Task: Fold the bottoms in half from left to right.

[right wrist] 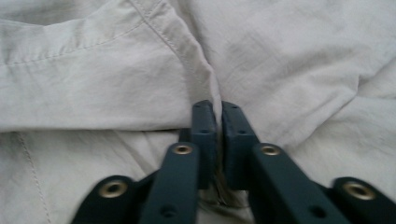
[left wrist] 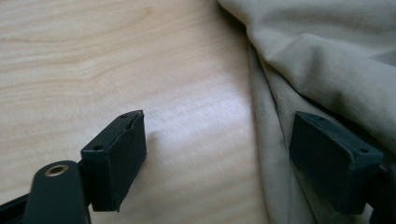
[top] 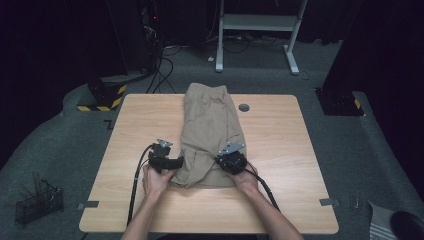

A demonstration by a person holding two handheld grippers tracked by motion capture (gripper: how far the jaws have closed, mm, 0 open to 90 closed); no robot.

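A khaki garment (top: 210, 130) lies folded lengthwise down the middle of the wooden table (top: 280, 130). At its near left corner my left gripper (top: 176, 162) is open. In the left gripper view the left gripper (left wrist: 219, 121) has one pad over bare wood and the other resting against the cloth edge (left wrist: 327, 56). On the near right part of the cloth sits my right gripper (top: 225, 161). The right gripper view has the right gripper (right wrist: 218, 105) pinching a raised fold of the pale fabric (right wrist: 289, 60) between almost closed jaws.
A grey round grommet (top: 244, 107) sits in the tabletop just right of the garment's far end. Tape marks (top: 327, 202) lie near the front corners. On the floor are a wire basket (top: 39, 202) at left and a white desk frame (top: 257, 22) beyond.
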